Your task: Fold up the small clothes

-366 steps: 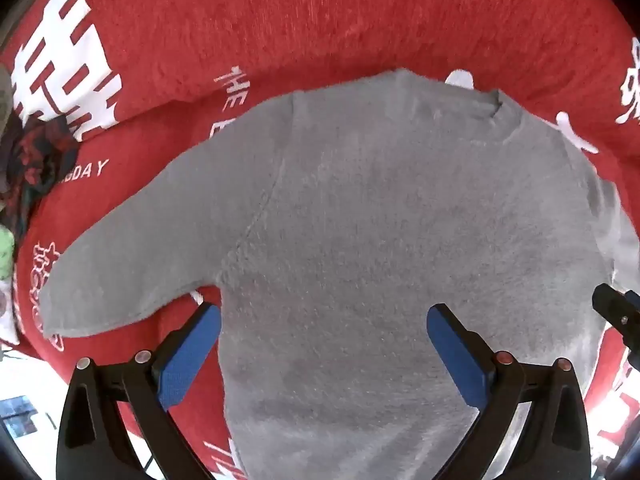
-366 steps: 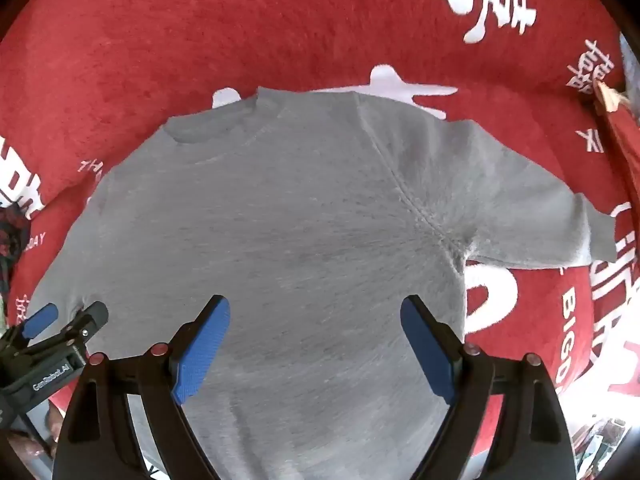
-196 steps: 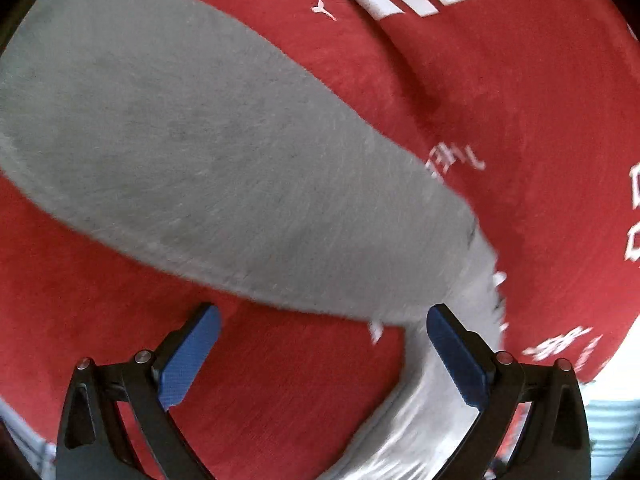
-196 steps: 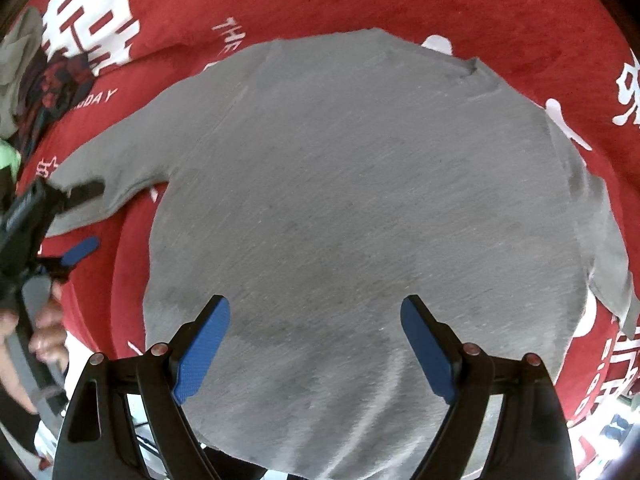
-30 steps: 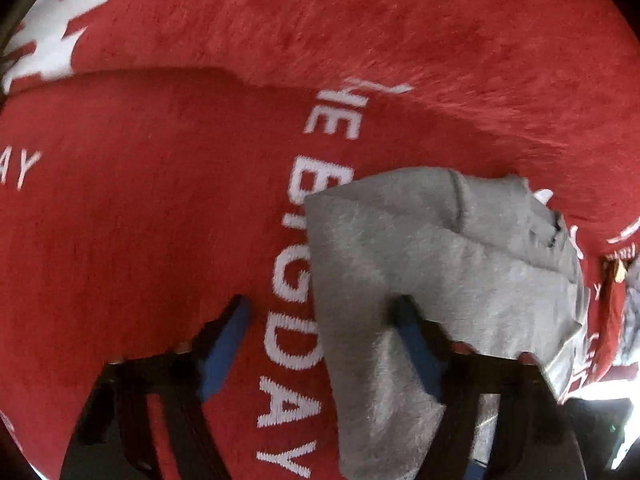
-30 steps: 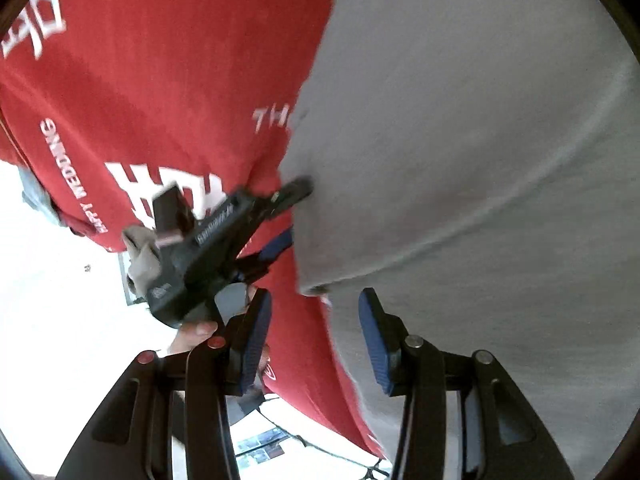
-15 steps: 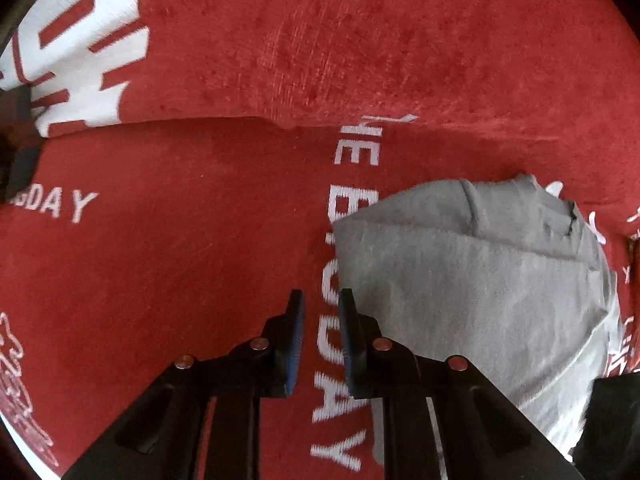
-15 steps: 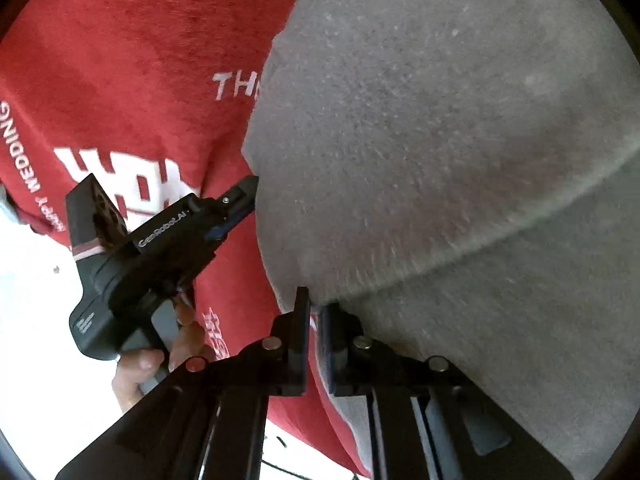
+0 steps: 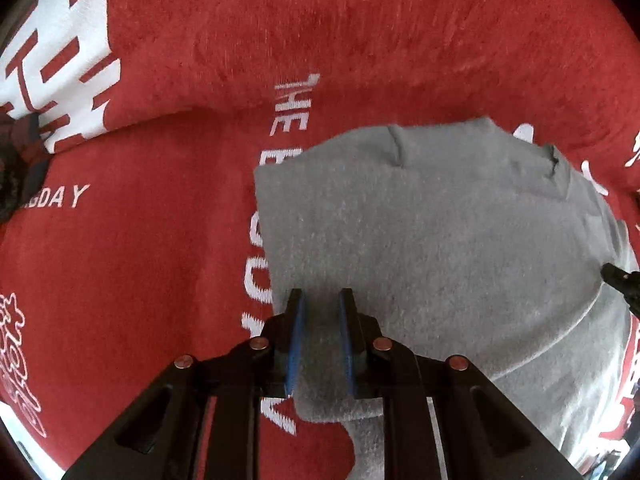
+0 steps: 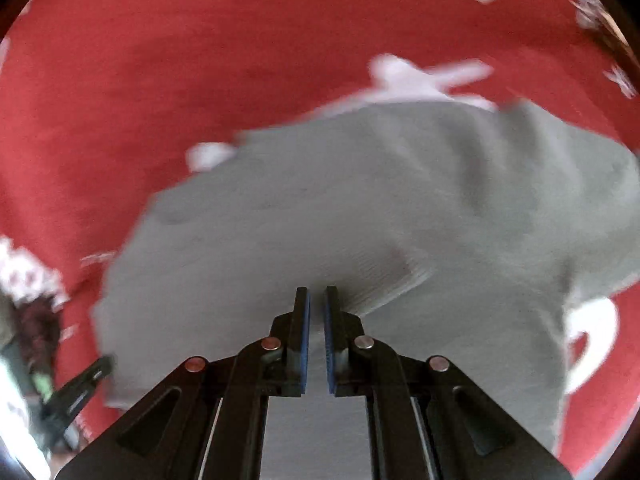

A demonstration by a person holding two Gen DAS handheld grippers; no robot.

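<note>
Red plush bedding (image 9: pixel 132 280) printed with white lettering and large white characters carries everything, and the grey sweater (image 9: pixel 440 248) lies on it toward the right-hand side of the cover as the left wrist camera sees it, its left edge running beside the column of white letters. It is soft, fuzzy knit, already folded in on itself: a layered flap with a curved hem crosses the lower part, and a ribbed neckline shows at the far end. Its long axis runs away from both cameras, from the near hem toward that neckline. The left gripper (image 9: pixel 320 336) has its blue pads drawn close together with a fold of the near left corner of the sweater between them, so it appears clamped on the cloth. The right gripper (image 10: pixel 317 332) has its pads nearly touching, only a thin slit between them, over the near hem; the view is blurred, so I judge rather than see that a thin layer of the grey sweater (image 10: pixel 360 220) is pinched there. Both grippers sit at the near edge, left on the left corner, right further along, so the likely next fold carries this edge away toward the neckline.
</note>
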